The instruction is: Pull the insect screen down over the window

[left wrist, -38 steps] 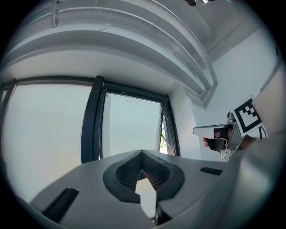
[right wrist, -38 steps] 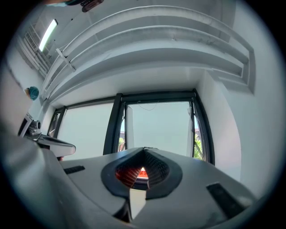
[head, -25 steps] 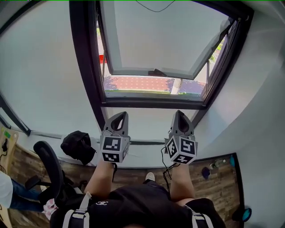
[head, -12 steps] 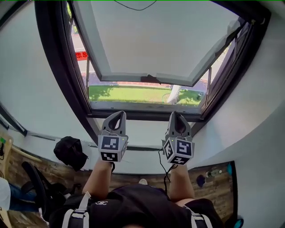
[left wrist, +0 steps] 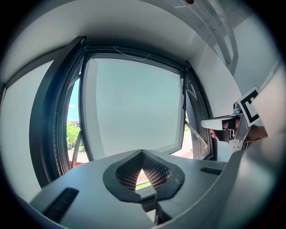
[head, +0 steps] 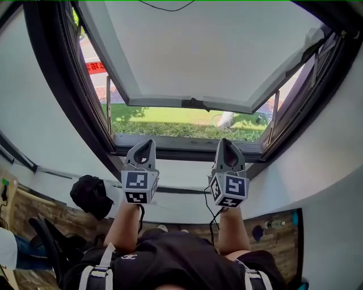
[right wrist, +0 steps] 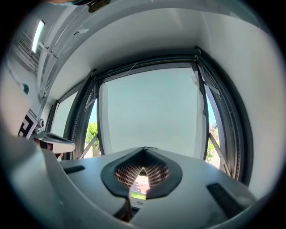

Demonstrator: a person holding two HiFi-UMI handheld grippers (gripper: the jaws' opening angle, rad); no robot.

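**Now: two tongs, one open window**

Two tongs are out, the left tongs [head: 142,143] and right tongs [head: 226,141], each shut with nothing between its jaws. Both forearms [head: 127,224] reach forward side by side, holding the tongs about level and aimed at the bottom bar of the one window [head: 187,146]. Its single sash [head: 198,51] is swung outward. One thin cord [head: 167,11] sags at the top. The screen cannot be made out over the opening.
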